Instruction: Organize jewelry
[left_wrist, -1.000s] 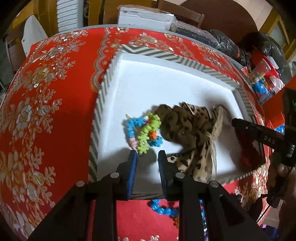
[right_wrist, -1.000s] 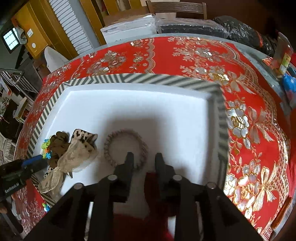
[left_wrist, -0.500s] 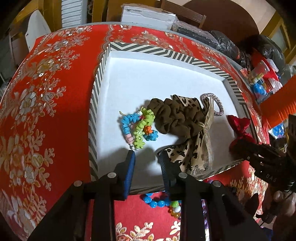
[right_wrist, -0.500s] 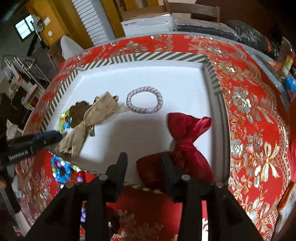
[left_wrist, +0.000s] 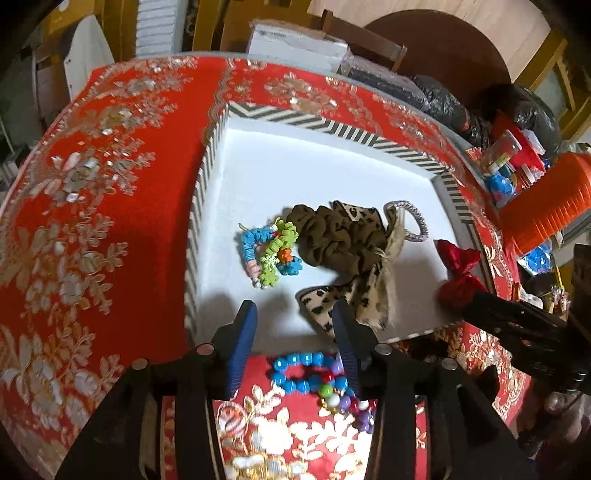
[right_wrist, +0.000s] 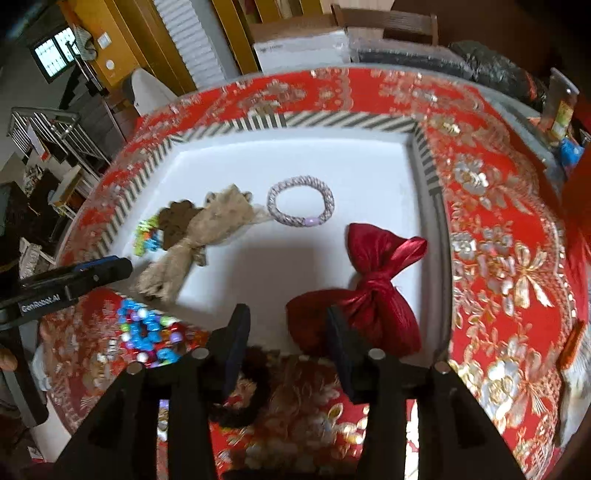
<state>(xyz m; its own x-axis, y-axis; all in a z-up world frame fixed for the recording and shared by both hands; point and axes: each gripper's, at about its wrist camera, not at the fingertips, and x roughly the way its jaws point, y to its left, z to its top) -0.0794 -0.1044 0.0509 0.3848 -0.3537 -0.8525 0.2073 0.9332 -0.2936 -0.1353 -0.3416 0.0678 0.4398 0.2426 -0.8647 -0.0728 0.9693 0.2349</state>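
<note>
Beaded bracelet (left_wrist: 319, 380) lies on the red cloth just outside the striped tray (left_wrist: 195, 236). Both jaws have just been opening, nothing between them. My left gripper (left_wrist: 291, 325), part open, should straddle the beads squarely; right gripper (right_wrist: 288, 328) takes the dark scrunchie (right_wrist: 243, 387).

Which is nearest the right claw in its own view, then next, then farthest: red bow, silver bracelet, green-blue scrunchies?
1. Red bow: in the tray, just past the right claw, partly behind its right finger.
2. Silver bracelet: mid-tray, beyond the bow.
3. Green-blue scrunchies: far left, by the tray's left wall.
</note>
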